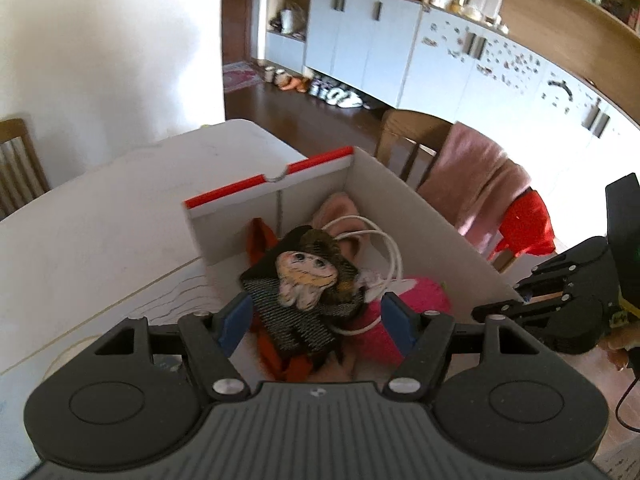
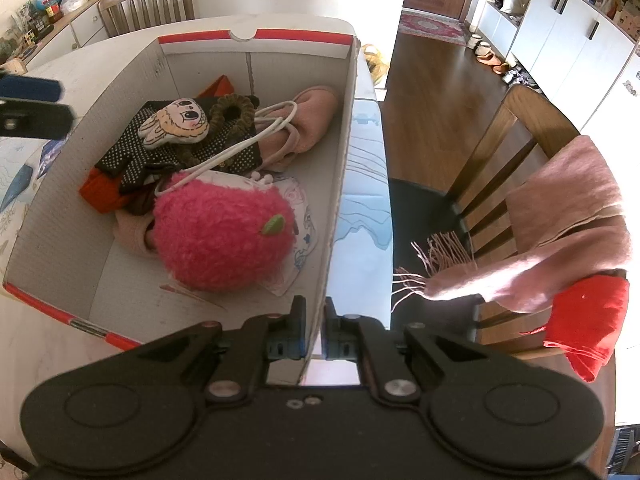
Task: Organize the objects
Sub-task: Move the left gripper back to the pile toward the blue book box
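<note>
The cardboard box [image 2: 344,152], white inside with a red-edged rim, stands on the white table [image 1: 100,208] close to the table's edge. The right gripper [image 2: 314,320] is clamped on the box's near side wall, one finger inside the wall and one outside, the fingers pressed together on the cardboard. The left gripper [image 1: 316,320] hangs above the box with its blue-padded fingers [image 1: 234,322] apart and nothing between them; it touches none of the contents. Inside the box, a fluffy pink plush ball [image 2: 224,236] with a small green leaf lies nearest the clamped wall, resting partly on a printed white cloth [image 2: 304,224]. Beyond it lies a dark dotted glove [image 2: 168,152] with an orange cuff, and on top of the glove a flat cartoon-face charm [image 2: 180,122]. A brown scrunchie [image 2: 234,114] sits just beside the charm. A white cord [image 2: 256,132] loops over the glove and a pink knitted item [image 2: 312,112] toward the far end. Beside the table stands a wooden chair [image 2: 516,148], with a pink fringed scarf [image 2: 560,220] and a red cloth [image 2: 588,316] draped over its back.
</note>
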The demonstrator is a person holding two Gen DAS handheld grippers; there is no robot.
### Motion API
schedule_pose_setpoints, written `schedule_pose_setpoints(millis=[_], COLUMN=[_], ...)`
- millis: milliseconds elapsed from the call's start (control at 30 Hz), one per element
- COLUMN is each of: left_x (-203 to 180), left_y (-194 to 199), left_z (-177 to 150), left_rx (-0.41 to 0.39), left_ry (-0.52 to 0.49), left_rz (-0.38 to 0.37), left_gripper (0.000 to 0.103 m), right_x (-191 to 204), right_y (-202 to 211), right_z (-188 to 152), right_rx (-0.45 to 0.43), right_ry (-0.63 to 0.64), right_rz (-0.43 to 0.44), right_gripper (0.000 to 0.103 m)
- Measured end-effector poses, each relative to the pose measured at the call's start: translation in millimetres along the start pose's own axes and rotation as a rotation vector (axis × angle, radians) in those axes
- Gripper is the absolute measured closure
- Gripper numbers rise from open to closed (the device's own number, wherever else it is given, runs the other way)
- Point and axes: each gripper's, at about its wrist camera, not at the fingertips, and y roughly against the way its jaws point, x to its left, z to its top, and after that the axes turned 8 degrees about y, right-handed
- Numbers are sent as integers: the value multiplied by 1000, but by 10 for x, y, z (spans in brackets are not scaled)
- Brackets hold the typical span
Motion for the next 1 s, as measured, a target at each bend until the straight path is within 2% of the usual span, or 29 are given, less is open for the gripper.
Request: schedule_pose_setpoints(millis=[100, 300, 433, 600, 767, 833, 867, 900, 1000], left_x=[126, 461, 746, 1033, 1324, 1427, 1483, 1538, 1696], left_y=[120, 318, 372, 330, 248, 227, 202, 174, 102], left_z=[-77, -237, -336, -444, -534, -554, -558, -561, -580], left_rx=[-20, -39, -42, -23, -17, -24, -27, -22, -27], left_ry=[29, 99, 184, 253, 361, 398, 426, 444, 493], left_rz=[33, 99, 153, 256, 296, 329, 359, 381, 403], left_gripper=[27, 23, 19, 17, 16, 10, 3, 0, 0], right_x=[12, 26, 31, 39, 37, 35, 35, 32, 29], right_y=[2, 0, -10, -20, -23, -23, -23, -23, -23], right_z=[5, 10, 11, 16, 14, 14, 13, 13, 12], right_rx=[1, 5, 9, 14, 16, 16, 16, 17, 17], right_ry=[0, 2, 4, 8, 5, 5, 4, 2, 1], right_rz=[-2, -9, -12, -16, -16, -15, -15, -15, -14], right_gripper=[97, 97, 97, 97, 97, 96, 96, 96, 96])
